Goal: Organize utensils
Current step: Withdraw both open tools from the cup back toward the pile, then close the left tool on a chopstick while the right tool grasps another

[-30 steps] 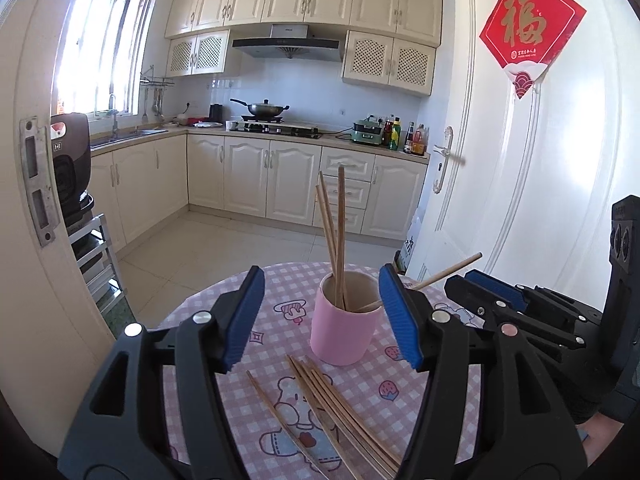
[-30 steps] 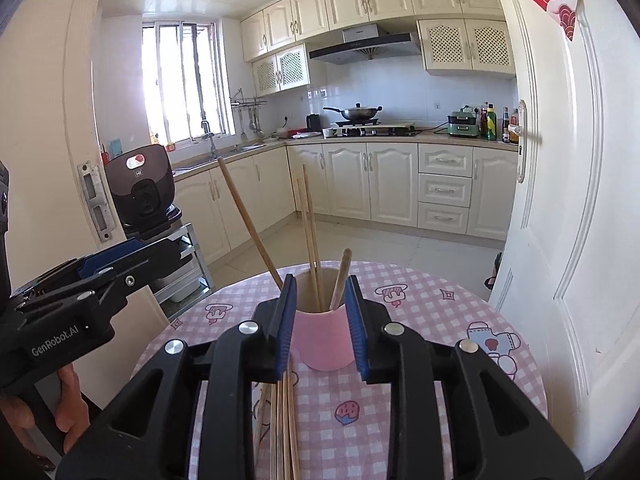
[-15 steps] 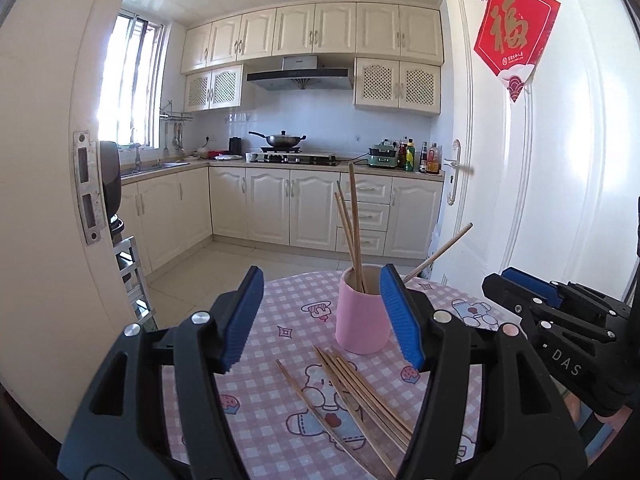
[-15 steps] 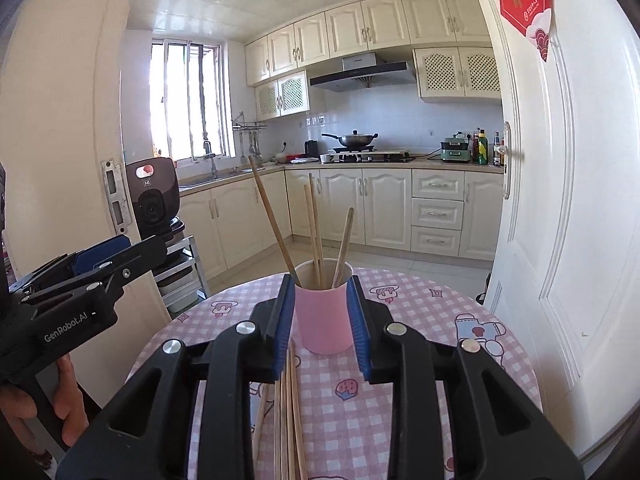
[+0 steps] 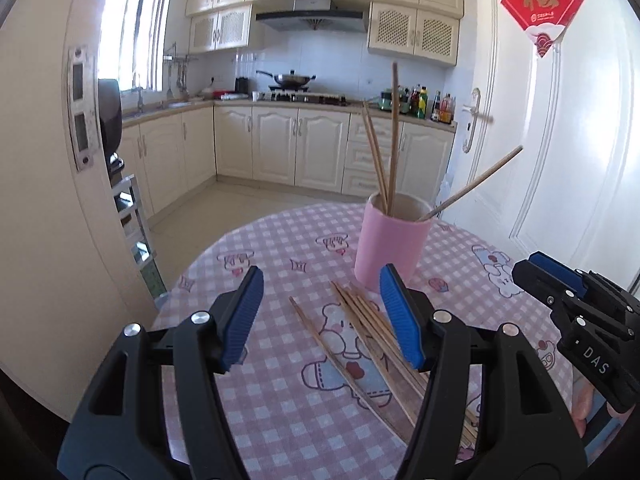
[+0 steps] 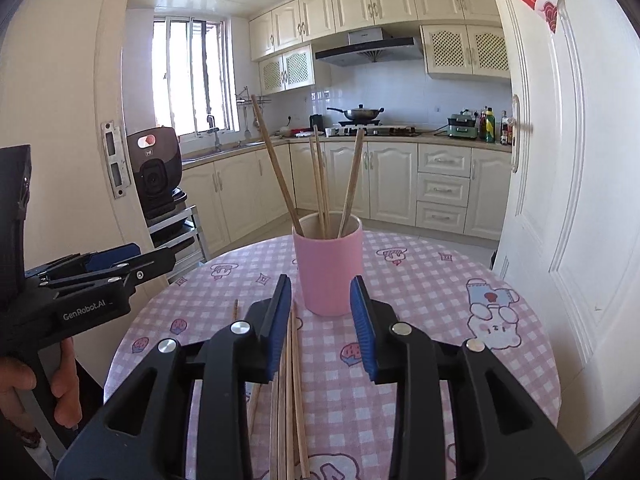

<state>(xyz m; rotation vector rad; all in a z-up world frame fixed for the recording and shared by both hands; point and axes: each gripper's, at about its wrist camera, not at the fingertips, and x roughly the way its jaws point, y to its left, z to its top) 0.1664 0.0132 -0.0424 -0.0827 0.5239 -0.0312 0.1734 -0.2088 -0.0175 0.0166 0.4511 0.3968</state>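
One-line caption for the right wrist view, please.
Open right claw empty before pink cup holding four chopsticks; loose chopsticks on table.

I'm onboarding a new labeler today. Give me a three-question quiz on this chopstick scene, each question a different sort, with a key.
1. True or false: the right gripper is shut on the cup.
2. How many chopsticks stand in the cup in the right wrist view? A) two B) four C) seven
3. Fill in: the loose chopsticks lie on the ____, on the near side of the cup.

Key
1. False. Its jaws are apart with nothing between them, and the cup stands free beyond them. The left gripper is open too.
2. B: one leans left, two stand near the middle, one leans right.
3. table
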